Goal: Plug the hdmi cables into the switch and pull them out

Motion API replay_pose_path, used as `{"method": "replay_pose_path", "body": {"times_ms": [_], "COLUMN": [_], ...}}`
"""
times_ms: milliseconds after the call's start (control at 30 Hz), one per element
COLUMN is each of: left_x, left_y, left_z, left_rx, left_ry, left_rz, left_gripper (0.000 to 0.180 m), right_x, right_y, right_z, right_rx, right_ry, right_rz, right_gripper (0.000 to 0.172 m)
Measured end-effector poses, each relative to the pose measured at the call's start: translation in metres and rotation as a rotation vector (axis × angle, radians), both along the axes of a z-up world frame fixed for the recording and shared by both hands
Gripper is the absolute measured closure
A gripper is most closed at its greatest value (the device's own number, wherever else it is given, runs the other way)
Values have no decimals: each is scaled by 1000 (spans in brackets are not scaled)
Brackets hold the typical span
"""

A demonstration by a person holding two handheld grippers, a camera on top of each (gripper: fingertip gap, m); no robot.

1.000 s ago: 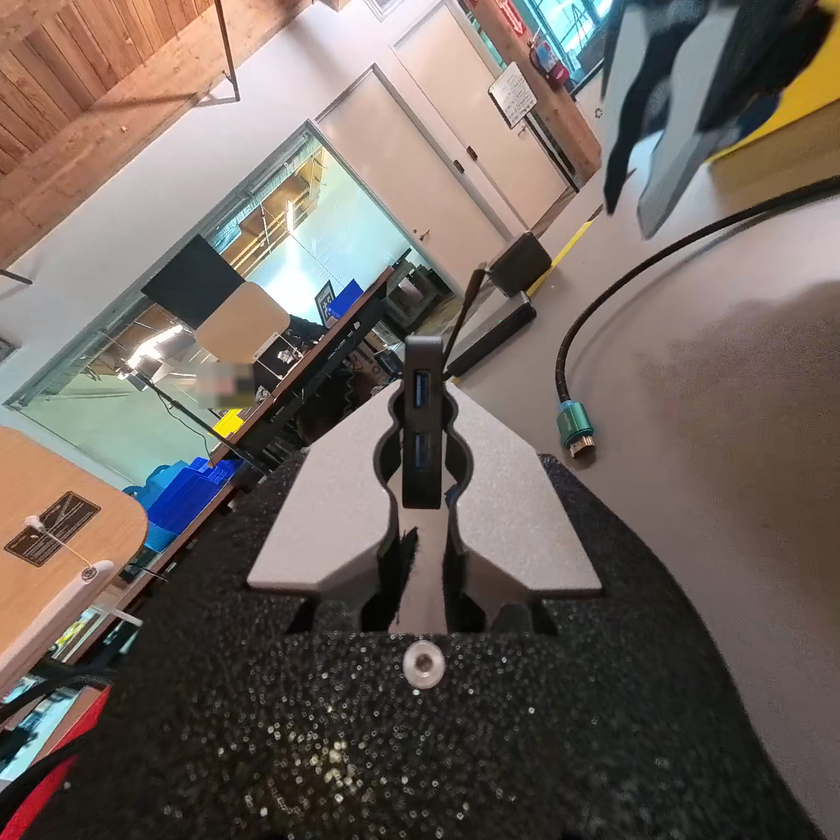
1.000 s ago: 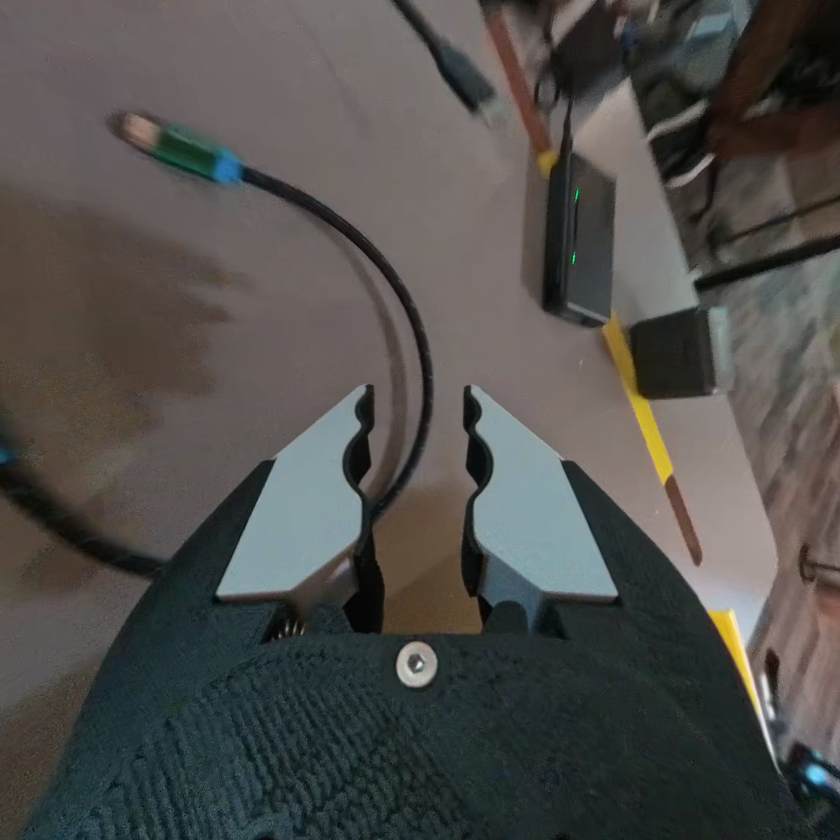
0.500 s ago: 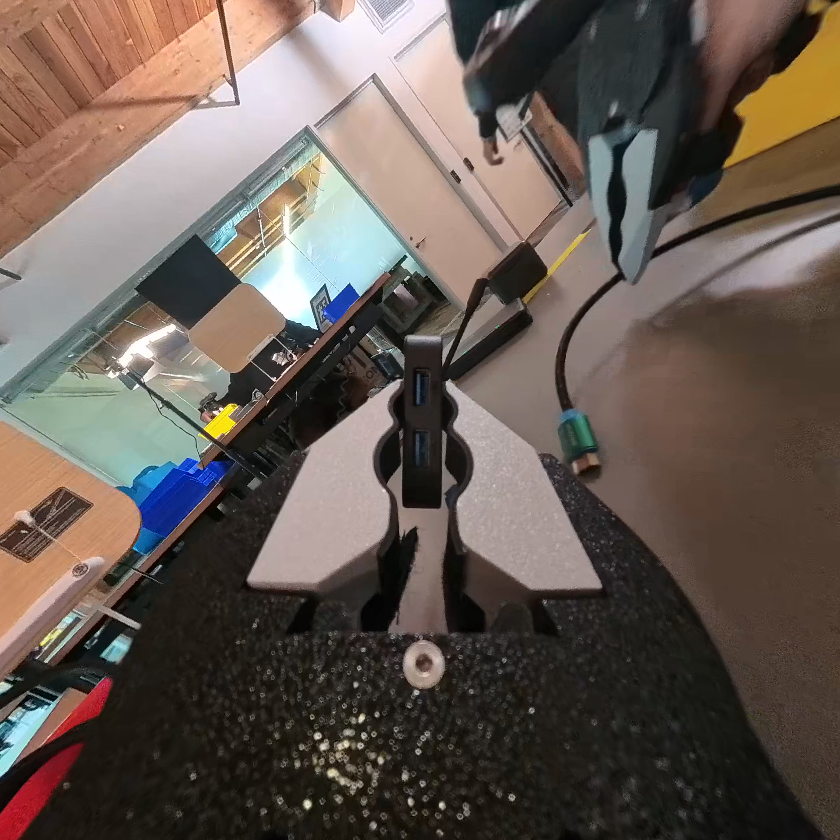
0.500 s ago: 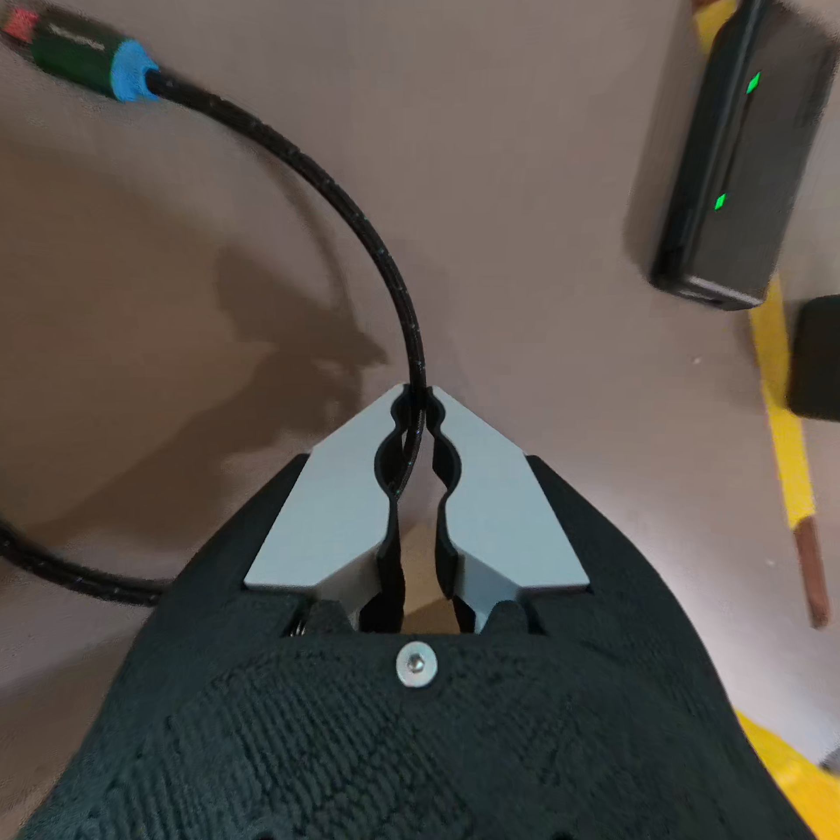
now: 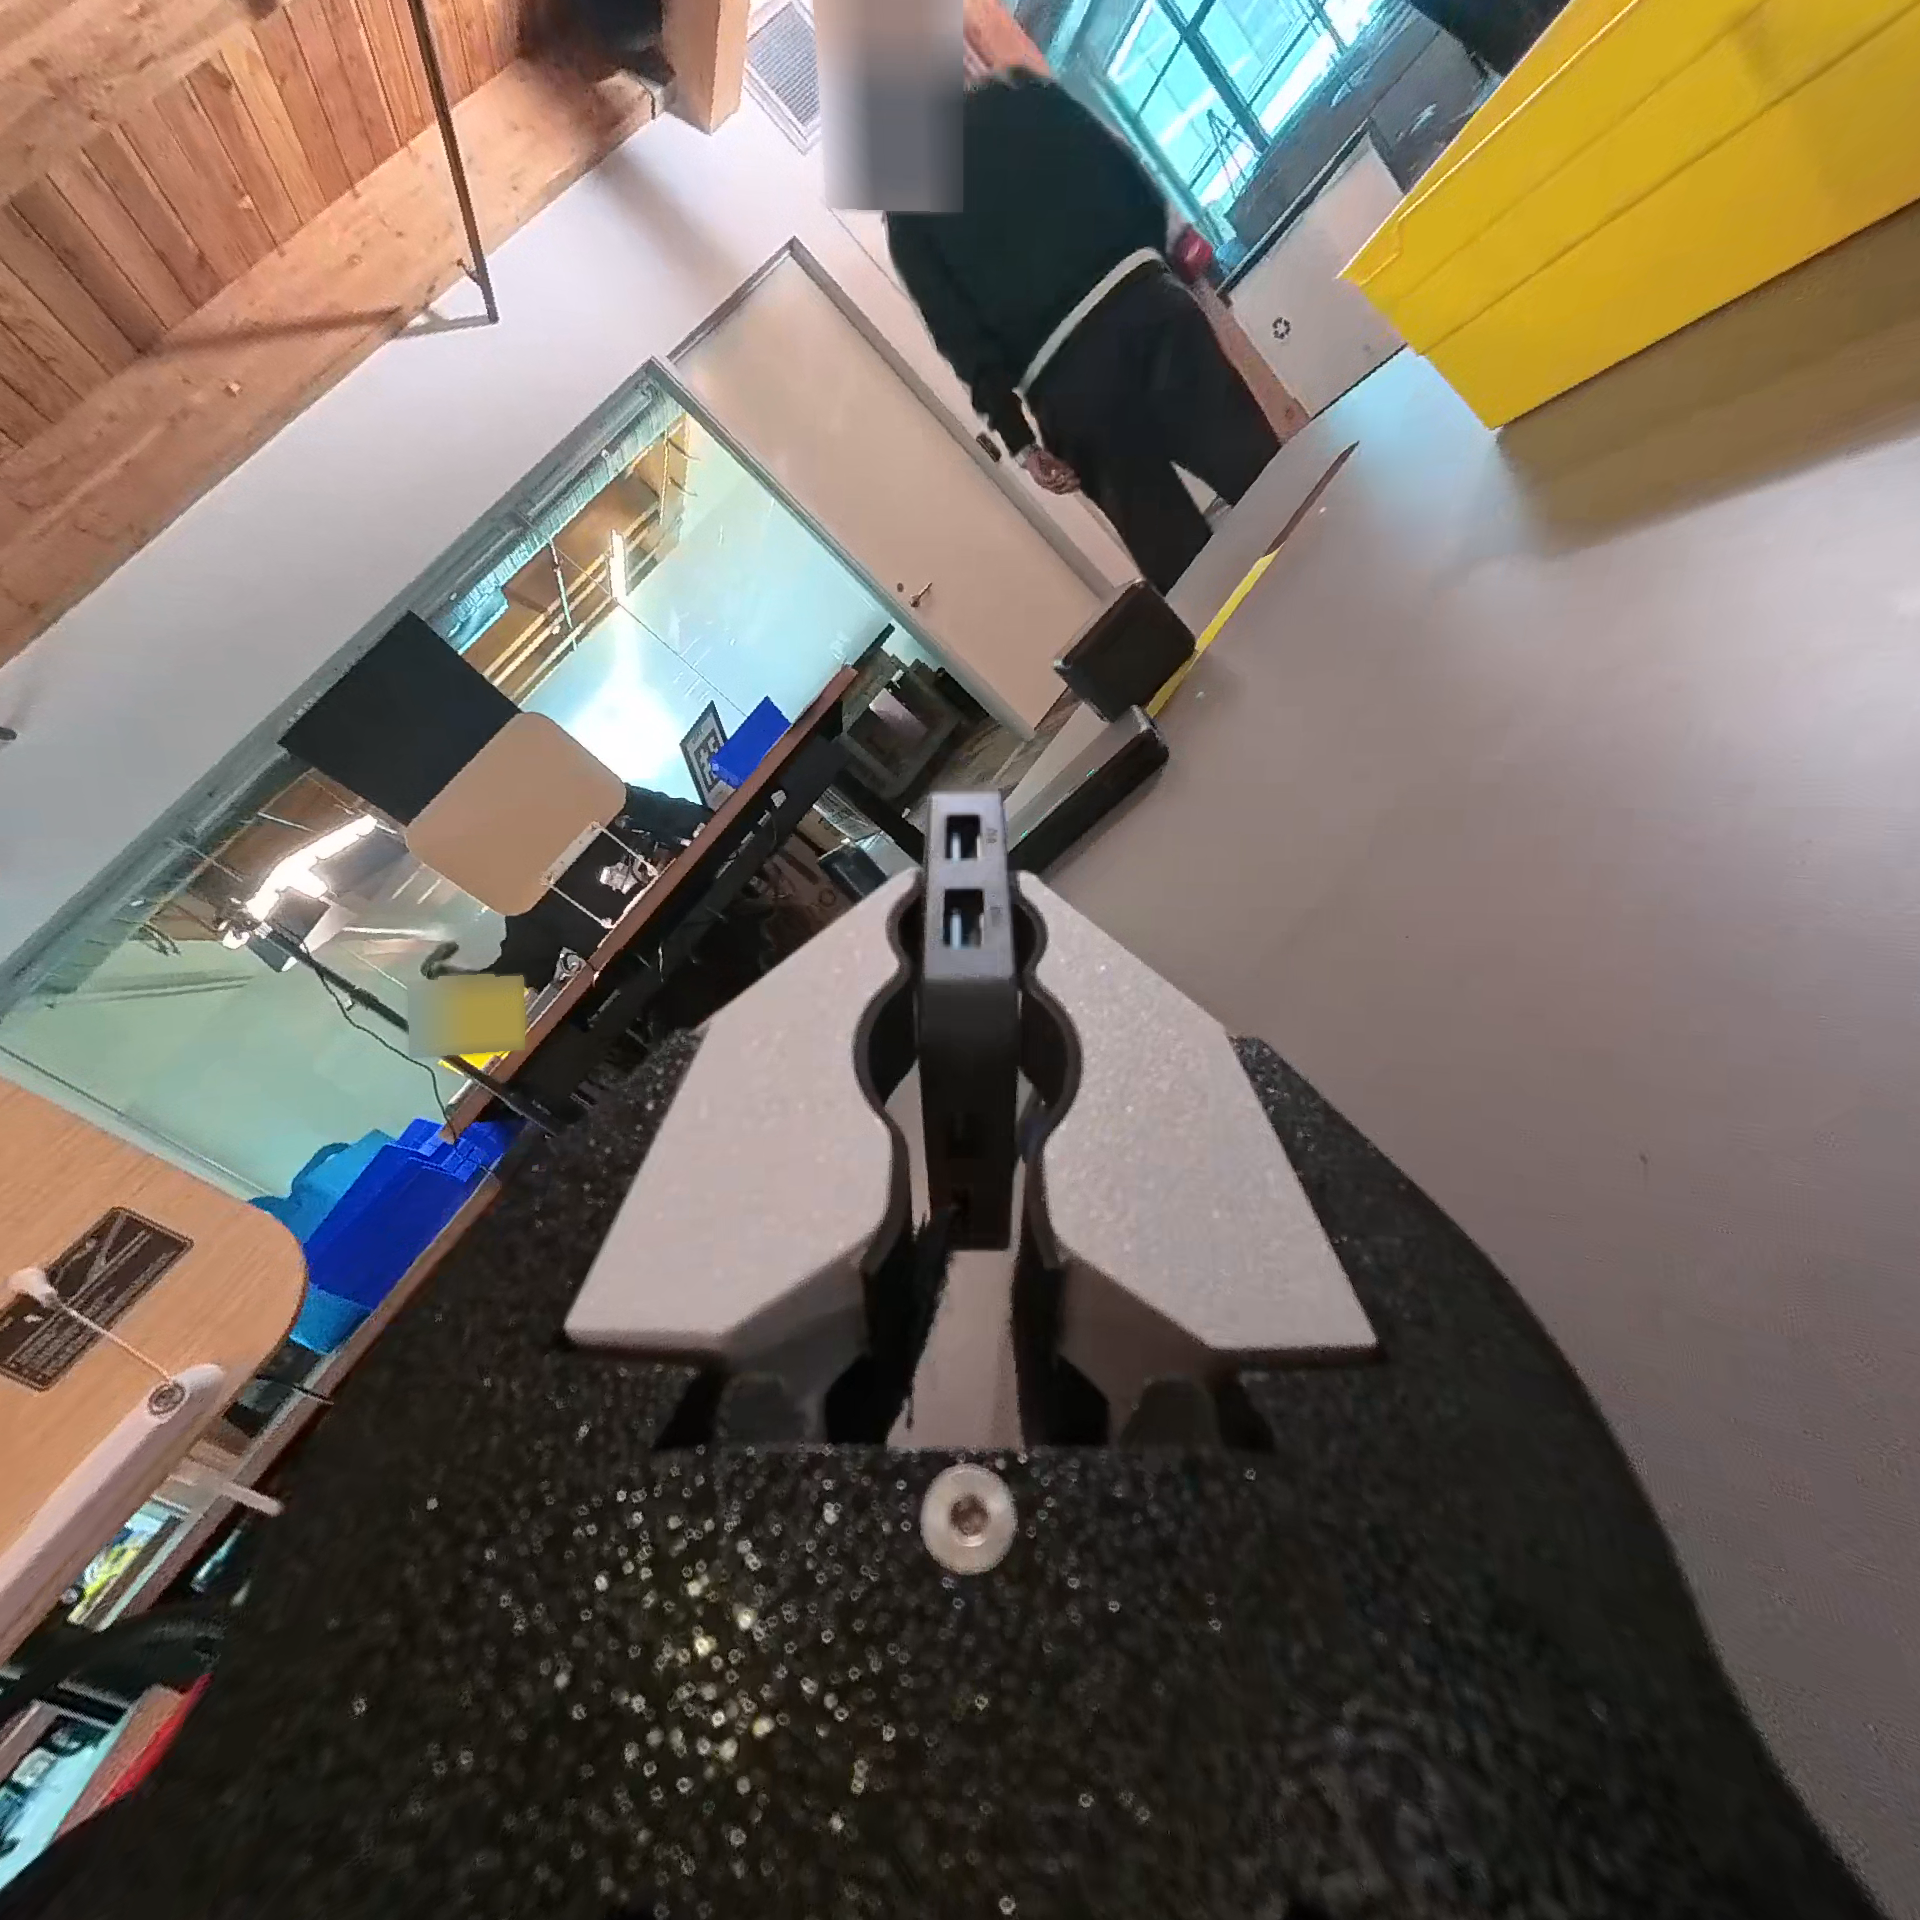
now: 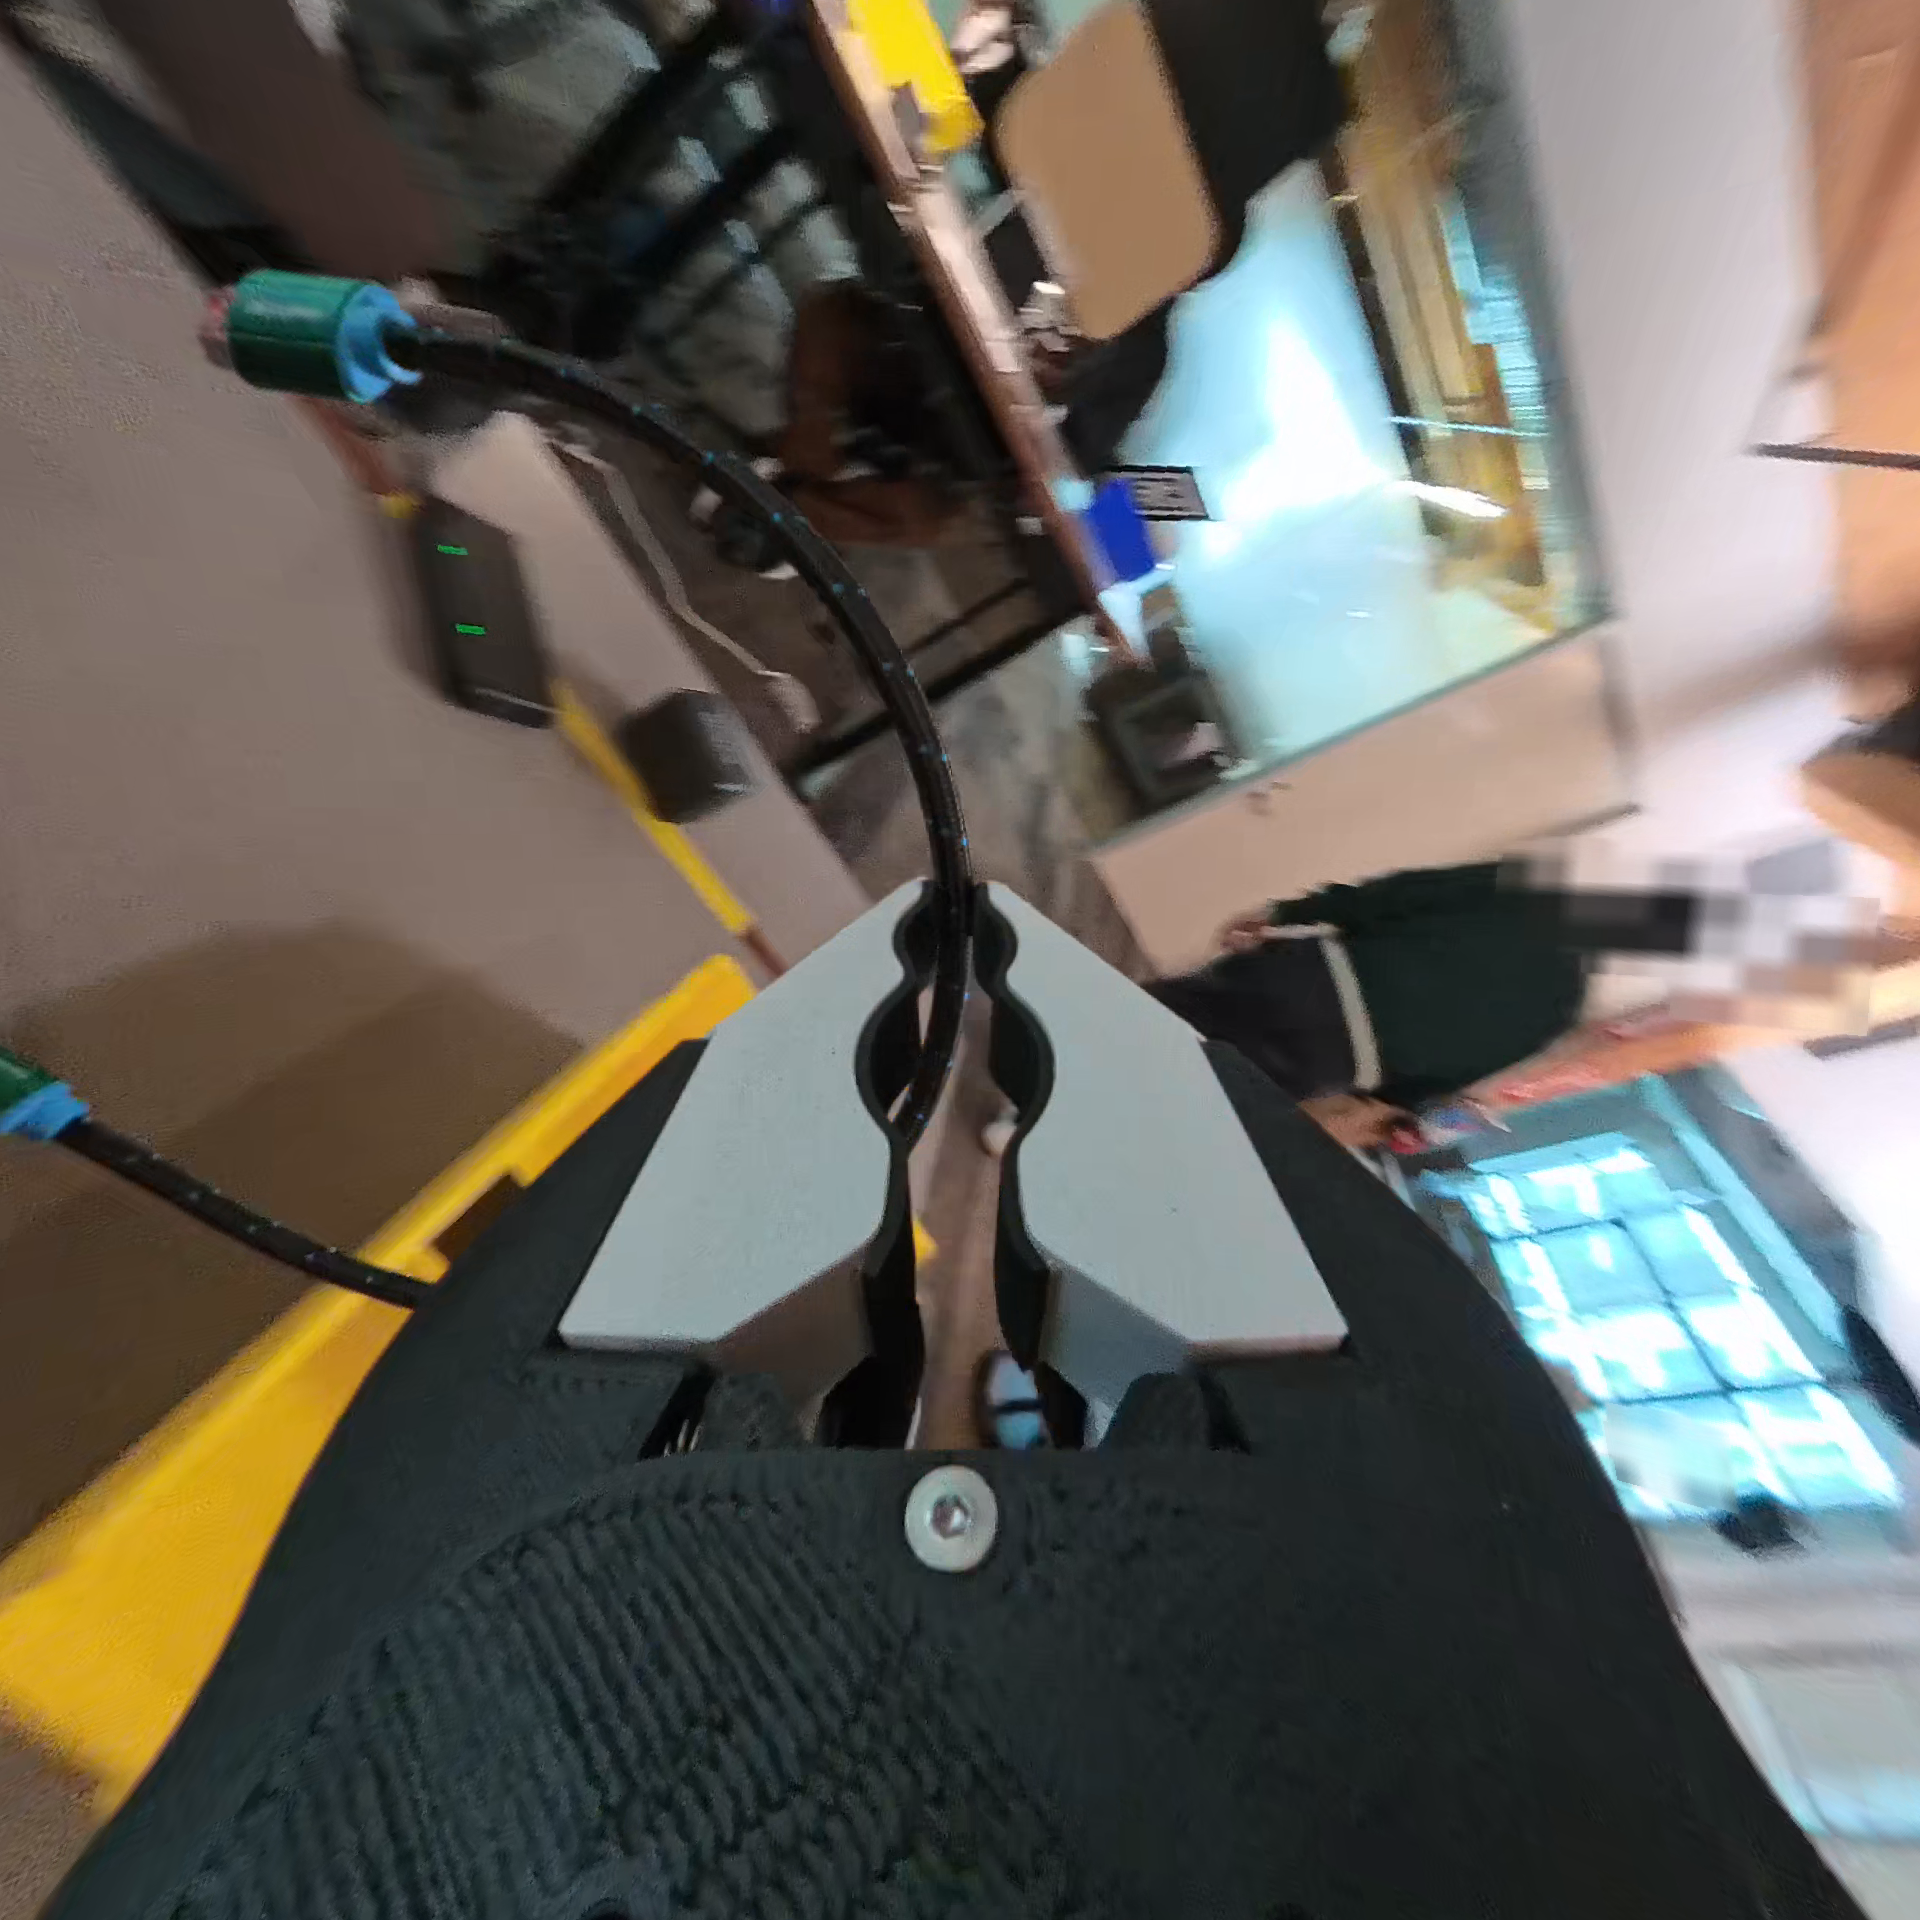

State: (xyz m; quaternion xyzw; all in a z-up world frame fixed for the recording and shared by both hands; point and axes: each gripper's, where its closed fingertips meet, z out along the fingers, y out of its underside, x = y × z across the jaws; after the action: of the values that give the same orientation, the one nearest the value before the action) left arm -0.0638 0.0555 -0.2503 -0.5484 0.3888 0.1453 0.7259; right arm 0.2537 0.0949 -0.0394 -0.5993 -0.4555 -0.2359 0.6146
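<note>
The black switch (image 5: 966,935) stands edge-on in the left gripper (image 5: 966,904), fingers (image 5: 790,1122) clamped on its sides, two ports facing out, held above the grey table (image 5: 1558,935). The right gripper (image 6: 951,904), open over the cable a sec ago, is now pinched on the black braided HDMI cable (image 6: 831,592) and has lifted it off the table; its green plug (image 6: 291,327) dangles free at the far end (a second green plug (image 6: 26,1091) shows at left). Pickup's done; next, I'd guess, is aligning plug w/ port. Grip sits far from the plug, so aiming may be floppy.
</note>
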Motion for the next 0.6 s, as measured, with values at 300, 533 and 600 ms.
{"method": "replay_pose_path", "body": {"times_ms": [300,533,600], "left_x": [-4,-3,-2], "left_y": [2,3,3], "left_z": [-2,-4,-5], "left_rx": [-25,-33,-37], "left_ry": [-14,-10,-9], "left_rz": [8,6,4], "left_gripper": [169,169,169], "right_x": [96,121,127], "right_y": [20,23,25], "right_z": [24,-51,-75], "right_rx": [94,-118,-167], "right_ry": [-92,-363,-444], "right_rz": [-214,-200,-202], "right_gripper": [168,168,167]}}
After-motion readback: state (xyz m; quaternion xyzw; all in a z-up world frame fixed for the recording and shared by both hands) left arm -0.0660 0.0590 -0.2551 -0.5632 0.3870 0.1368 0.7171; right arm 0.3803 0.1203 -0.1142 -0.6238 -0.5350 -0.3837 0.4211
